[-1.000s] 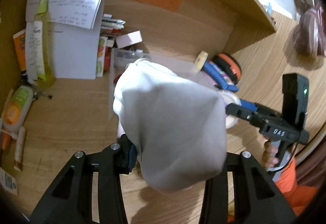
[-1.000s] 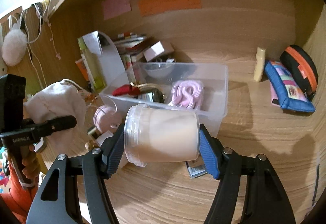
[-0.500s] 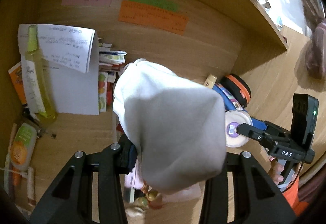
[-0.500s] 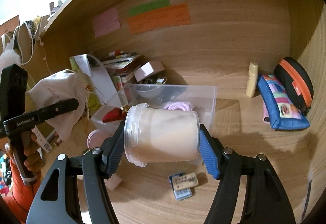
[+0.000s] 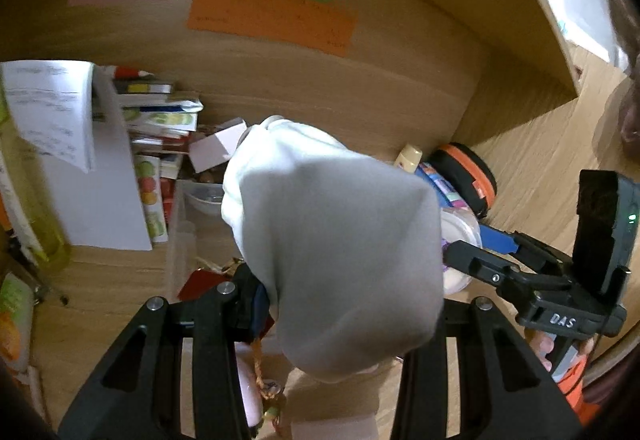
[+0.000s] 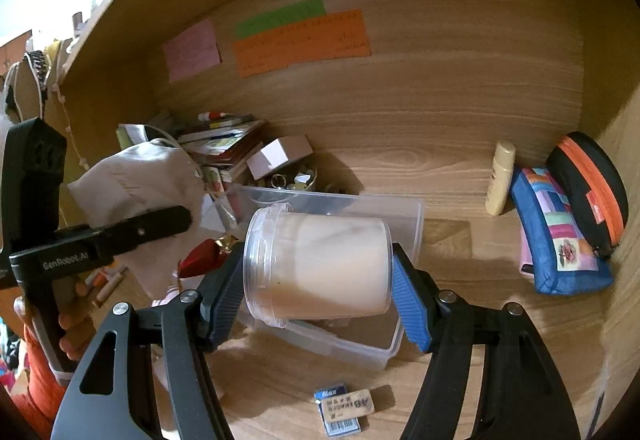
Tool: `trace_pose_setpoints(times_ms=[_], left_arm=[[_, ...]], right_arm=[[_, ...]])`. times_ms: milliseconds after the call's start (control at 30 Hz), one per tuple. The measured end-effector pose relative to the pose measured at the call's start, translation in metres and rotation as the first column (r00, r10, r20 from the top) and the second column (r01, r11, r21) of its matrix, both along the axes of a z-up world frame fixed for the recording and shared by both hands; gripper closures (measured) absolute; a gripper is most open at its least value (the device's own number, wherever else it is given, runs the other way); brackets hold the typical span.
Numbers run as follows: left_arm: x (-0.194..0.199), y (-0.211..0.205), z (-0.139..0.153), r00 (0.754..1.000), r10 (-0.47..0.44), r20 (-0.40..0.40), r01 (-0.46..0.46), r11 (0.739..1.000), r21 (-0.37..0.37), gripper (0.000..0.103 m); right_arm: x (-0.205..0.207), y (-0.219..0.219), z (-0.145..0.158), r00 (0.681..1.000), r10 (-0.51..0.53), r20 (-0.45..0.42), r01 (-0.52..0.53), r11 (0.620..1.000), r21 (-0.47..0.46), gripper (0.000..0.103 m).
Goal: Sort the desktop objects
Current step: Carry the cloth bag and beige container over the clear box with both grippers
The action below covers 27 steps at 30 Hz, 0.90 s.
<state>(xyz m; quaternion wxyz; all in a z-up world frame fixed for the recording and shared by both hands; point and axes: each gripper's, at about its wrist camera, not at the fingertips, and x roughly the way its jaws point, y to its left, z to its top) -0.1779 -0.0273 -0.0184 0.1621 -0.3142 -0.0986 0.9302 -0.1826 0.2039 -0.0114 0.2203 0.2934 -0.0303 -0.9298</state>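
Right gripper (image 6: 318,272) clamps a smooth, cylindrical plastic jar (image 6: 320,264) above the clear rectangular bin (image 6: 408,216). Left gripper (image 5: 340,300) grips a soft, wrinkled cloth pouch (image 5: 336,252) beside that bin.

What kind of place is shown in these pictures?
Probably a home study desk under a shelf: paper notes stuck on the wooden back panel, stacked books in the corner, and pencil cases by the side wall.

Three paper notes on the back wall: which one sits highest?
The green strip note. It sits above the wide orange note, touching or overlapping that note's top edge, while the pink note hangs lower, apart to the left.
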Motion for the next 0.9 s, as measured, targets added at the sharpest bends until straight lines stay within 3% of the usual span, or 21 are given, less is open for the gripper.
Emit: trace_pose_setpoints(times_ms=[400,767,900], left_arm=[[-0.042,0.017,-0.03,0.997,0.004,0.078,-0.001,0.999,-0.036,0.063],[-0.047,0.035,-0.04,0.994,0.049,0.1,-0.036,0.991,-0.128,0.062],[-0.047,0.032,-0.044,0.991,0.043,0.127,-0.028,0.992,-0.12,0.062]], right_arm=[[-0.032,-0.007,-0.028,0.999,-0.005,0.053,0.004,1.0,0.025,0.039],[-0.031,-0.022,-0.04,0.998,0.005,0.068,-0.011,0.996,0.09,0.039],[-0.031,-0.025,-0.043,0.997,0.006,0.073,-0.014,0.994,0.112,0.039]])
